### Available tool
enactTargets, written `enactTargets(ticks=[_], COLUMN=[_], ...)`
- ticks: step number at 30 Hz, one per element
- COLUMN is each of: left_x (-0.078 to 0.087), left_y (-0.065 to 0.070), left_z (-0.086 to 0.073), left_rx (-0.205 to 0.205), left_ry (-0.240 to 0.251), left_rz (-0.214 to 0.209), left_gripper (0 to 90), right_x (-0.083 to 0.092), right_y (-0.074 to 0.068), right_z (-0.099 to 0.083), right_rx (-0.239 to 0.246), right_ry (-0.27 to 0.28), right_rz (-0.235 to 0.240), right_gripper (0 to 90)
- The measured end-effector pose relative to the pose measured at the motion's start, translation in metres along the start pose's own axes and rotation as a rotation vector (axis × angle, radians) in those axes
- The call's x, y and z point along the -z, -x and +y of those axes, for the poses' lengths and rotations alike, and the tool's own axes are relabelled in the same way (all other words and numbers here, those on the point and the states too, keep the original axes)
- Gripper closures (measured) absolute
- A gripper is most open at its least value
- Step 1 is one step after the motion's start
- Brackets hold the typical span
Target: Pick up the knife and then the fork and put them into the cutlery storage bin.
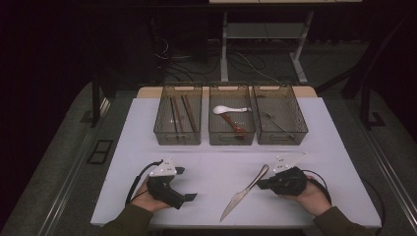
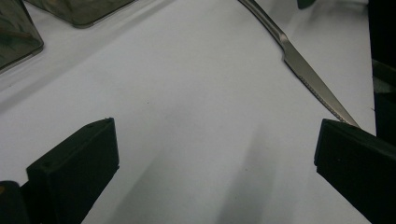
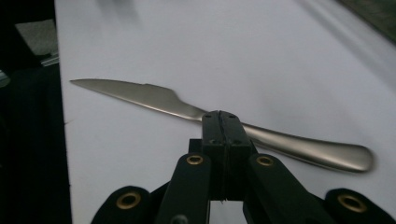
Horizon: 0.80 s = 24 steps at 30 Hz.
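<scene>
The right claw (image 3: 222, 122) had its jaws pressed together at the knife (image 3: 187, 109), just where handle met blade; whether it pinched the metal I couldn't tell. The knife lay flat on the white surface (image 1: 211, 172), near the front edge. The left claw (image 2: 215, 154) gaped wide, nothing between its jaws.

Room: dim, dark beyond the white rectangular table (image 1: 216, 172).
Glare: soft sheen along the long silver metal knife (image 3: 154, 98).
Blur: right gripper view's far edge smeared.
Shadows: soft, faint.
</scene>
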<state>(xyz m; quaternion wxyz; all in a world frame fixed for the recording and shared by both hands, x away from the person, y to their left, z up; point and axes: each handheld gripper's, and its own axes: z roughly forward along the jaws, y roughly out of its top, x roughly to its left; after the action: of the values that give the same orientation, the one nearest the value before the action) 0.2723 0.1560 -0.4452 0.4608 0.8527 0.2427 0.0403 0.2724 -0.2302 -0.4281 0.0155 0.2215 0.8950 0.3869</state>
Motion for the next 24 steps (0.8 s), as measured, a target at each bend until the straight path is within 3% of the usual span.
enactTargets(ticks=[7, 9, 14, 20, 24], left_x=[0.000, 0.000, 0.000, 0.000, 0.000], left_y=[0.000, 0.000, 0.000, 0.001, 0.001], left_z=[0.000, 0.000, 0.001, 0.001, 0.001], left_rx=[-0.003, -0.003, -0.006, -0.008, -0.008], left_ry=[0.000, -0.001, -0.001, -0.001, -0.002], left_rz=[0.000, -0.001, -0.001, -0.002, -0.002], left_gripper=[0.0, 0.0, 0.0, 0.0, 0.0], right_x=[-0.021, -0.026, -0.038, -0.052, -0.055], right_y=[-0.018, -0.020, -0.031, -0.038, -0.041], right_z=[0.007, 0.008, 0.013, 0.017, 0.020], right_rx=[0.040, 0.084, 0.116, 0.162, 0.165], right_ry=[-0.032, -0.049, -0.058, -0.075, -0.073], right_rz=[0.052, 0.055, 0.090, 0.102, 0.099], right_gripper=[89.9, 89.9, 89.9, 89.9, 90.0])
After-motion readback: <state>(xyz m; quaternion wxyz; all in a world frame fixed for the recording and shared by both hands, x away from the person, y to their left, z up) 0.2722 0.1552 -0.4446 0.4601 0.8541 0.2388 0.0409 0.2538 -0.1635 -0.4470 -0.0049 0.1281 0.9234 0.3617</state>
